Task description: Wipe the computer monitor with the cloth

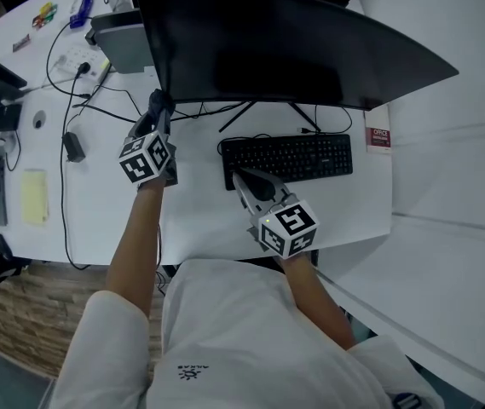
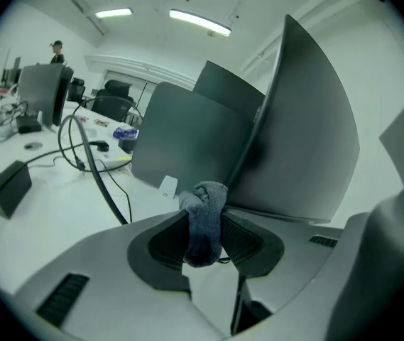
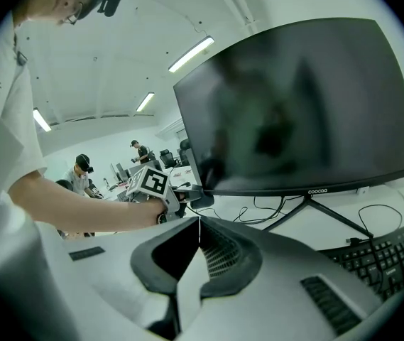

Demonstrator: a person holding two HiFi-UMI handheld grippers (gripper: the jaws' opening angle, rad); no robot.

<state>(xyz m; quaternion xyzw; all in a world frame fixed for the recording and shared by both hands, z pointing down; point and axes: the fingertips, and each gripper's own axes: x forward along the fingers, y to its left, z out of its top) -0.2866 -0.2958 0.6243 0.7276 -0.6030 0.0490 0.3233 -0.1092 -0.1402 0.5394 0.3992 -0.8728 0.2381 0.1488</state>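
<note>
White office bench [image 1: 97, 220], monitor [image 1: 268, 49] at back. Left gripper [image 2: 205, 227] jaws pinch bunched grey cloth [image 2: 203, 199] beside monitor's left edge; looks soft, light. Right gripper [image 3: 199, 226] jaws pressed together, empty.

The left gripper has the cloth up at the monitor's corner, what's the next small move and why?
Probably ease the left gripper forward until the cloth presses on the monitor screen, to start the wipe. The cloth is clamped in its jaws at the screen's lower left corner, and contact is unclear. The right gripper is shut and empty by the keyboard, out of the way.
</note>
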